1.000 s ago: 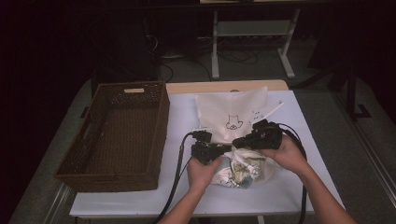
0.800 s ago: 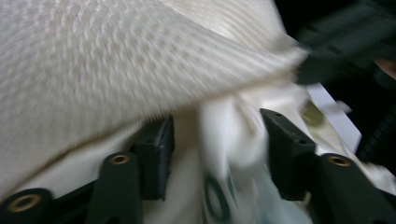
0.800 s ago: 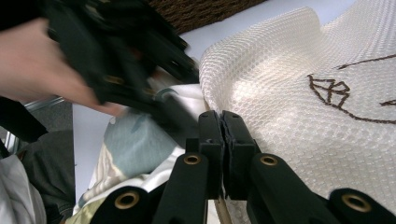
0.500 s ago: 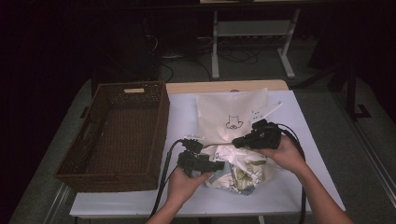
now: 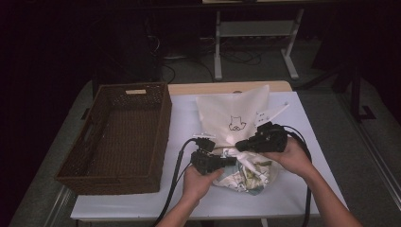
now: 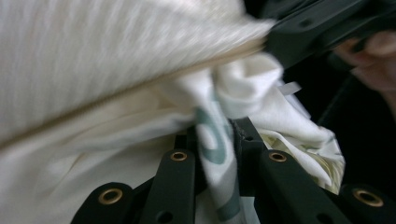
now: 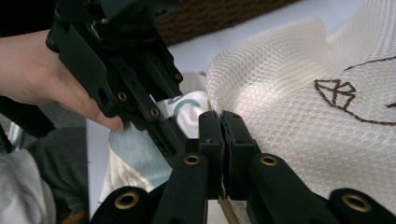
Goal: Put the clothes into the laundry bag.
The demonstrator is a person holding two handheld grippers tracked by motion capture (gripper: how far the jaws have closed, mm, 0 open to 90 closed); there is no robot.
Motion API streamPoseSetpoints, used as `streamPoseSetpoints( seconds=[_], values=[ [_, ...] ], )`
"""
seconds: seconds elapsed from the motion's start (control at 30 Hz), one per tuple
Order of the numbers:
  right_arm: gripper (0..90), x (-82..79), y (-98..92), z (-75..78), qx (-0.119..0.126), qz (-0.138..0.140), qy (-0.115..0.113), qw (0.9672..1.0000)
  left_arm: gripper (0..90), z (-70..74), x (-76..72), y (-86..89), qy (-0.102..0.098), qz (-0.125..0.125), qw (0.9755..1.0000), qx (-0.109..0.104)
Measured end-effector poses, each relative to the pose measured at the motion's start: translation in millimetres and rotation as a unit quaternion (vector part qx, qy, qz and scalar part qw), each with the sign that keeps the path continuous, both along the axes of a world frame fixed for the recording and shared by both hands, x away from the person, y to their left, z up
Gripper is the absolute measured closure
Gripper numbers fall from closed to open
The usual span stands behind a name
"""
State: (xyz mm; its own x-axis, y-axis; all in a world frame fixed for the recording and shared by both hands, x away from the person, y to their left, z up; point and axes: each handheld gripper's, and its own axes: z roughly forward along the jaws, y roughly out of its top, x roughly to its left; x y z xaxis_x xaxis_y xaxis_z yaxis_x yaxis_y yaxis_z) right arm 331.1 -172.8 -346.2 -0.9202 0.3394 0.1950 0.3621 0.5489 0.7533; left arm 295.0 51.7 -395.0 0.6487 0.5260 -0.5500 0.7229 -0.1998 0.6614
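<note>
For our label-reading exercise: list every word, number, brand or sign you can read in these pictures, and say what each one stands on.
No readable text anywhere.
Mesh bag: a stitched dark line drawing, no letters.
Basket: a pale tag on its far rim, too small to read.
Patterned cloth: green shapes, too blurred to tell.

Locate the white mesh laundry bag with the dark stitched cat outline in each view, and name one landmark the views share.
High view: white mesh laundry bag lies centre, right of the brown wicker basket.
Left gripper view: fills the upper left, its hem running diagonally.
Right gripper view: fills the right side, stitched outline at far right.
Shared landmark: the crumpled printed white cloth at the bag's mouth, clamped by the left gripper, white beside the right gripper.
</note>
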Motion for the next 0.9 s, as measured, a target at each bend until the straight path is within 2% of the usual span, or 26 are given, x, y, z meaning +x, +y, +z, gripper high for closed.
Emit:
streamPoseSetpoints(
  seconds=[0.03, 0.13, 0.23, 0.27, 0.33, 0.4, 0.43, 0.47, 0.57, 0.73, 0.83, 0.9],
  values=[
    [87.5, -1.3, -0.4, 3.1, 0.008, 0.006, 0.002, 0.9999, 80.7, 4.3, -4.0, -2.5, -0.007, -0.002, 1.0000, 0.000],
    [87.5, -6.3, -0.4, 9.7, 0.002, 0.012, -0.005, 0.9999, 80.8, 10.2, -7.4, -5.5, -0.027, -0.003, 0.9996, -0.003],
    [87.6, -7.2, -3.9, 13.4, 0.004, 0.007, -0.008, 0.9999, 81.1, 4.2, 2.2, -4.0, -0.035, 0.027, 0.9990, 0.007],
    [87.6, -7.4, -4.0, 13.1, 0.002, 0.007, -0.006, 1.0000, 81.1, -1.1, 8.5, -2.6, -0.043, 0.049, 0.9976, 0.020],
    [87.6, -6.3, -3.8, 10.6, -0.001, 0.005, -0.003, 1.0000, 81.1, -12.1, 20.8, -1.3, -0.037, 0.079, 0.9958, 0.027],
    [87.5, -2.8, -2.1, 5.6, -0.009, -0.001, 0.000, 1.0000, 80.9, -19.8, 29.1, -5.7, -0.048, 0.093, 0.9933, 0.050],
    [87.5, 1.0, -1.4, 0.6, -0.013, -0.006, 0.005, 0.9999, 80.5, -23.4, 33.1, -6.7, -0.037, 0.093, 0.9937, 0.050],
    [87.5, 4.3, -1.6, -3.7, -0.017, -0.011, 0.012, 0.9997, 79.6, -25.5, 35.7, -6.1, -0.025, 0.090, 0.9945, 0.046],
    [87.5, 10.6, -3.5, -13.7, -0.025, -0.020, 0.025, 0.9992, 72.7, -23.5, 34.2, -1.2, -0.012, 0.070, 0.9965, 0.044],
    [87.4, 11.1, -1.9, -13.7, -0.022, -0.021, 0.023, 0.9993, 47.2, -11.6, 19.4, 11.2, 0.002, 0.029, 0.9981, 0.054],
    [87.4, 11.8, 0.1, -13.7, -0.025, -0.021, 0.020, 0.9993, 37.6, -4.1, 6.7, 19.1, 0.001, 0.017, 0.9977, 0.066],
    [87.4, 12.3, -0.4, -13.7, -0.022, -0.025, 0.022, 0.9992, 36.5, 0.8, -3.2, 26.6, -0.008, 0.013, 0.9973, 0.072]
  ],
)
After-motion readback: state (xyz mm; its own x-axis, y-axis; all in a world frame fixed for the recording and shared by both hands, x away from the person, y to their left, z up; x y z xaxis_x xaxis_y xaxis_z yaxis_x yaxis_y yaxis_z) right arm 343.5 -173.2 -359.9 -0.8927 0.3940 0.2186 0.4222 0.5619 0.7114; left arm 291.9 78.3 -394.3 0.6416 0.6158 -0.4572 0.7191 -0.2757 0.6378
